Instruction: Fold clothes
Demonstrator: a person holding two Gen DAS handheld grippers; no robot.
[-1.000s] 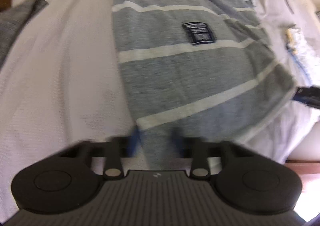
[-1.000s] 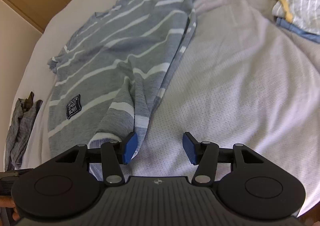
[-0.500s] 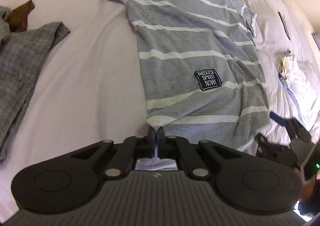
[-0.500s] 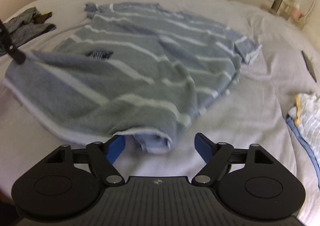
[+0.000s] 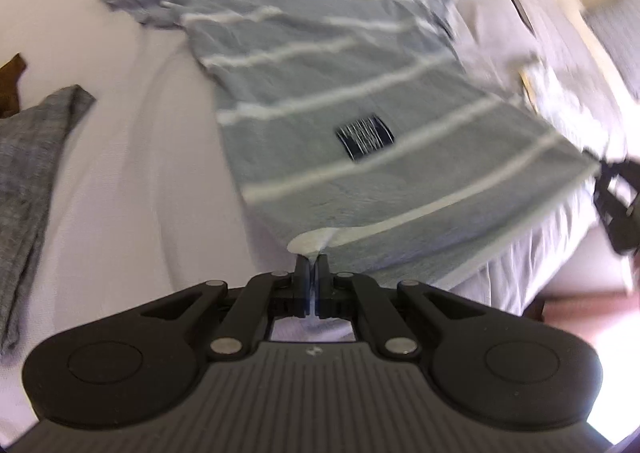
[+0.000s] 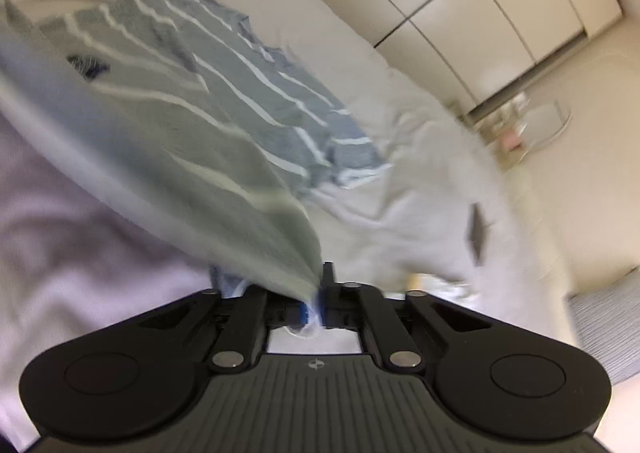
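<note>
Left gripper fingers clamped tight on the hem corner of the striped grey T-shirt, which stretches ahead of them over the bed. Right gripper fingers also pinched closed on the opposite hem corner, cloth lifted between. Grey garment lies left of left fingers.

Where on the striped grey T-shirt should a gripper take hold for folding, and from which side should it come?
Grip the striped grey T-shirt at its two bottom hem corners, coming in from the hem end nearest the bed's edge. The hem is a straight, free edge facing the grippers, while the sleeves lie far away. The left gripper and right gripper are each shut on one such corner.
</note>
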